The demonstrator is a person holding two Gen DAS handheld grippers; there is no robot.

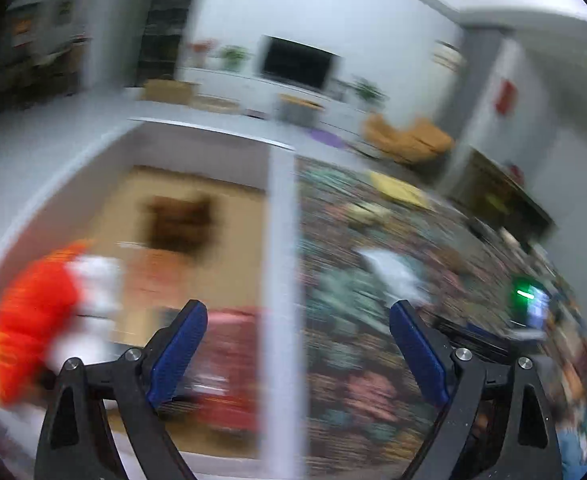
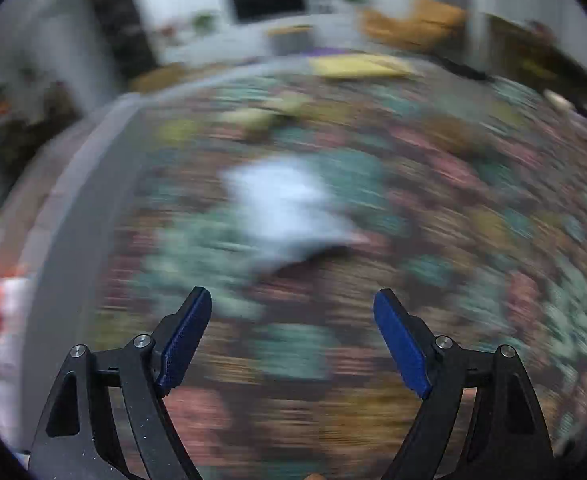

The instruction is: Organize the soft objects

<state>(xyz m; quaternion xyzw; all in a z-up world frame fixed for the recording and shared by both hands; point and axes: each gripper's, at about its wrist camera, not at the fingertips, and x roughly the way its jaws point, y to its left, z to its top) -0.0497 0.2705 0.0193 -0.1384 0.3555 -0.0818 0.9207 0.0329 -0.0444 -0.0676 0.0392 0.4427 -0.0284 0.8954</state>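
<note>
1. Right wrist view: the right gripper (image 2: 292, 304) hangs released, blue-padded fingers spread wide with nothing between them, above the floral-patterned cloth surface (image 2: 433, 184).
2. A blurred pale white-blue soft cloth (image 2: 281, 208) lies on that surface, ahead of the fingertips and apart from them.
3. Left wrist view: the left gripper (image 1: 298, 316) is likewise released and holds nothing; the pale cloth (image 1: 389, 268) lies just beyond its right fingertip.
4. A blurred orange-and-white plush toy (image 1: 49, 308) sits at far left, inside a white-walled box (image 1: 281, 216).

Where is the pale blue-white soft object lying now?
The pale blue-white soft object lies on the floral cloth, ahead of the open right gripper; the left wrist view shows it right of the white box wall.
</note>
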